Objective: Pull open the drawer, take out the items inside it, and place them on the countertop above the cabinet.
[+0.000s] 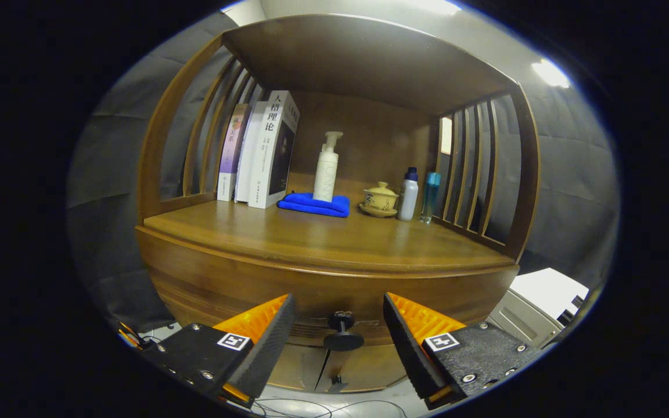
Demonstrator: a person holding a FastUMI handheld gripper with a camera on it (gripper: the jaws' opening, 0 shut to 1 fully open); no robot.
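Note:
A wooden cabinet stands in front of me with its drawer front (pixel 334 293) closed under the countertop (pixel 323 238). A round black knob (pixel 342 332) juts out from the drawer. My gripper (pixel 339 316) is open, and the knob sits between its two fingers, level with their tips. Neither finger touches the knob. The drawer's contents are hidden.
On the countertop, towards the back, stand three books (pixel 259 151), a white pump bottle (pixel 326 168) on a folded blue cloth (pixel 314 204), a lidded yellow cup (pixel 380 198), a white bottle (pixel 408 194) and a blue bottle (pixel 429 196). Slatted sides and a shelf roof enclose it. A white box (pixel 538 302) sits to the right; cabinet doors (pixel 334 366) lie below.

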